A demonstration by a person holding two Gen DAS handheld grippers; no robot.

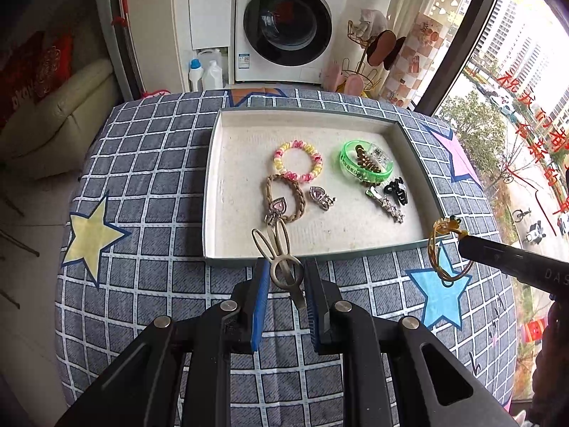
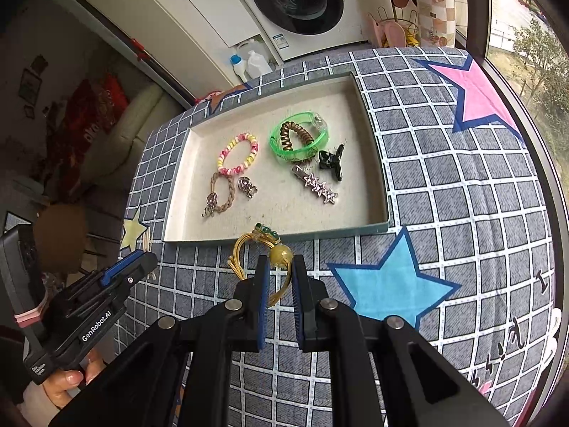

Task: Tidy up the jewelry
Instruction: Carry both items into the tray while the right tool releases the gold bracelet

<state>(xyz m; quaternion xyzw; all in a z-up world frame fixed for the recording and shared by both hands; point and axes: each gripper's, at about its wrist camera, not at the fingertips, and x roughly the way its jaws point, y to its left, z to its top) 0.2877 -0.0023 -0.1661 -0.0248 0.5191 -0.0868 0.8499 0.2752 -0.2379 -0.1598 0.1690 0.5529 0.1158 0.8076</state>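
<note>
Metal clip (image 1: pixel 276 256): pale rabbit-shaped hairclip, two long ears pointing at the tray, ring-shaped body between the blue pads of the left gripper (image 1: pixel 283 274); jaws narrowed onto it, clip held just above the cloth at the tray's near edge.
Gold tie (image 2: pixel 261 261): yellow cord loop with an amber bead and a green cluster; right gripper (image 2: pixel 279 277) pinched on the cord beside the bead, jaws nearly closed, loop hanging just short of the tray's near wall.
Cloth (image 1: pixel 149 163): grey-blue check with yellow, blue and pink stars, covering the table.
Tray (image 1: pixel 213 163): shallow box, teal rim, cream floor, lying flat on the cloth.
Tray, near row: brown braided tie (image 1: pixel 284 197) with a pink heart charm; silver charm (image 1: pixel 322 198) beside it; star clip (image 1: pixel 386 204), silver with pink stones; black claw clip (image 1: pixel 396 189).
Tray, far row: pink-yellow coil tie (image 1: pixel 298 161) touching the braided tie; green bangle (image 1: pixel 366 162), translucent, with a brown coil tie (image 1: pixel 366 160) lying inside it.
Background: washer (image 1: pixel 288 21), front-loading, white.
</note>
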